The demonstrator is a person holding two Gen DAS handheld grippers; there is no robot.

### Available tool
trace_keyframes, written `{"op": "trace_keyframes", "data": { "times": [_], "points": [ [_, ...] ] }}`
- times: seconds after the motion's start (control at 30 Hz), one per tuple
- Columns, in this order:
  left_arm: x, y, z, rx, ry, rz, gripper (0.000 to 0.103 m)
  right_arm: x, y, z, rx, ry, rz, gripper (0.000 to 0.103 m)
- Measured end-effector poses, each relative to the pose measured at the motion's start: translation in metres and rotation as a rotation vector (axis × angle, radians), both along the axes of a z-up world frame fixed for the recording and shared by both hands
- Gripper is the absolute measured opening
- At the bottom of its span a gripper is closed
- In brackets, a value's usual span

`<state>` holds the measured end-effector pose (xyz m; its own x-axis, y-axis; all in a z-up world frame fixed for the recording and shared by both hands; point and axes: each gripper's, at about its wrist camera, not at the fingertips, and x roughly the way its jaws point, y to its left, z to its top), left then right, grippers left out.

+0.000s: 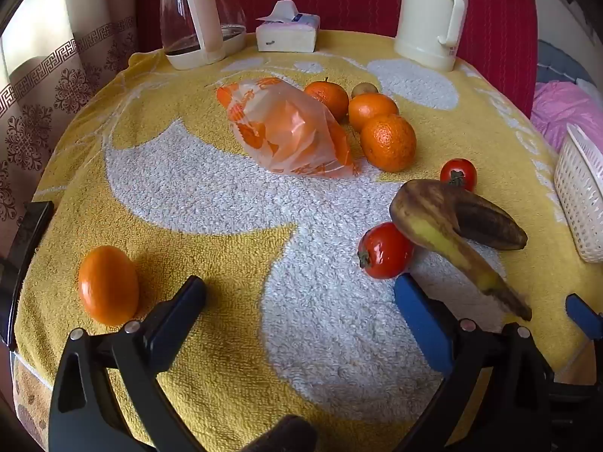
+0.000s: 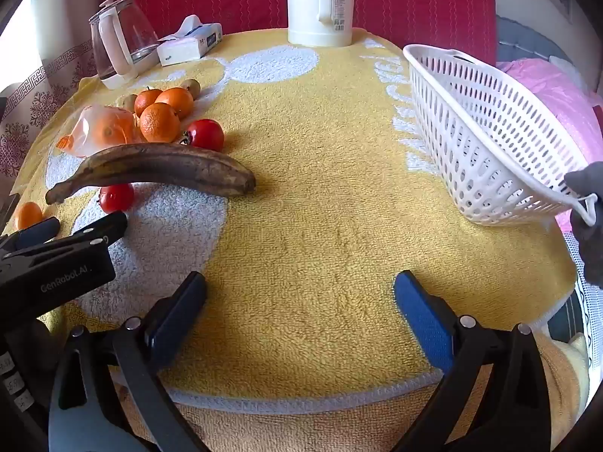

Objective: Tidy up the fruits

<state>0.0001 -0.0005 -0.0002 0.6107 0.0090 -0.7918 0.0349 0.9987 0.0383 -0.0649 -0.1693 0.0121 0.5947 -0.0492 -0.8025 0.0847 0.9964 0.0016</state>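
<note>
On the yellow towel lie a browned banana (image 1: 452, 226) (image 2: 158, 169), two tomatoes (image 1: 384, 250) (image 1: 458, 173) (image 2: 205, 135), several oranges (image 1: 388, 141) (image 2: 160, 122), a lone orange (image 1: 108, 284) at near left, and an orange plastic bag (image 1: 290, 130) (image 2: 98, 130). A white basket (image 2: 486, 135) (image 1: 580, 192) stands tilted at the right edge. My left gripper (image 1: 299, 290) is open and empty, just short of the near tomato. My right gripper (image 2: 299, 288) is open and empty over bare towel, left of the basket.
A glass kettle (image 1: 196, 15), a tissue pack (image 1: 288, 30) and a cream thermos jug (image 1: 433, 19) stand along the far edge before a red backrest. Two kiwis (image 2: 190, 86) sit behind the oranges. The towel's front hem (image 2: 301, 401) marks the table edge.
</note>
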Motion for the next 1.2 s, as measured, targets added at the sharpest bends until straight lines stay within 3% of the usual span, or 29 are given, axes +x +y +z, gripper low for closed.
{"op": "trace_keyframes", "data": {
  "times": [1.2],
  "points": [
    [-0.0009, -0.0014, -0.0006, 0.001, -0.002, 0.005, 0.098, 0.0014, -0.0015, 0.0028, -0.017, -0.001, 0.001, 0.101]
  ]
}}
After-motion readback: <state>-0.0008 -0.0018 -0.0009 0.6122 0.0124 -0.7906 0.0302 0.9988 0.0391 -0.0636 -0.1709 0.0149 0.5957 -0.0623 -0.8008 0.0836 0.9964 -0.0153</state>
